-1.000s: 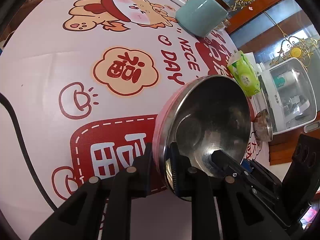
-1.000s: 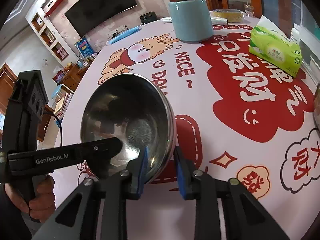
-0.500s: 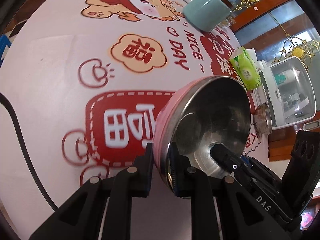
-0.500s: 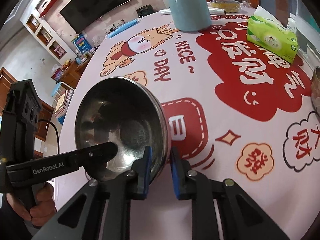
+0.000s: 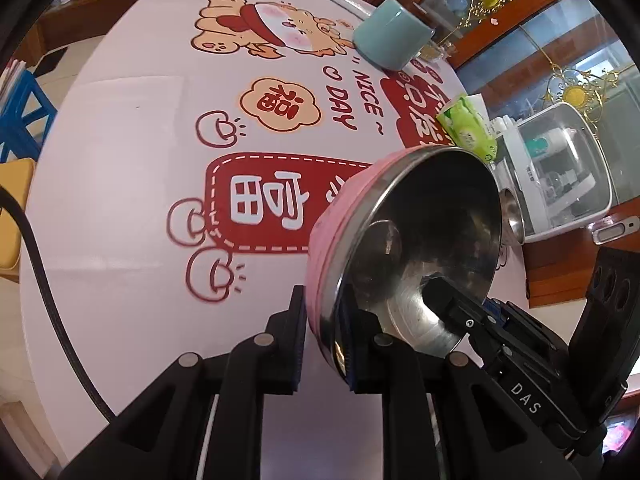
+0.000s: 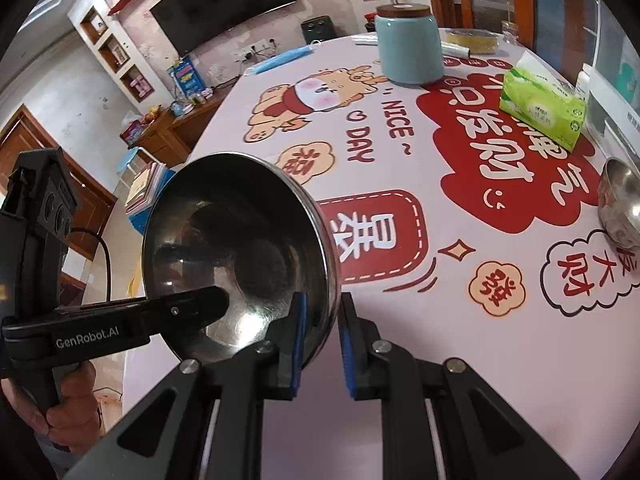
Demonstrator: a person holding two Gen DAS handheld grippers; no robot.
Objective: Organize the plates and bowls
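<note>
The bowl point(image 5: 404, 248), pink outside and steel inside, hangs tilted above the table point(image 5: 120, 160), clear of its printed cloth, held by both grippers at once. The left gripper point(image 5: 322, 336) is clamped on the near rim, one pad on the pink wall, the other inside. The right gripper point(image 6: 320, 340) has its jaws closed on the opposite rim after just closing further, its fingers point(image 6: 296, 344) straddling the steel edge. In the right wrist view a hand point(image 6: 68, 412) grips the left tool's handle. Well apart, near the table's right edge, lies a small steel bowl point(image 6: 622, 208). Farther back stand a green tissue pack point(image 6: 540, 108) and a teal jar point(image 6: 408, 48) with a wooden lid.
</note>
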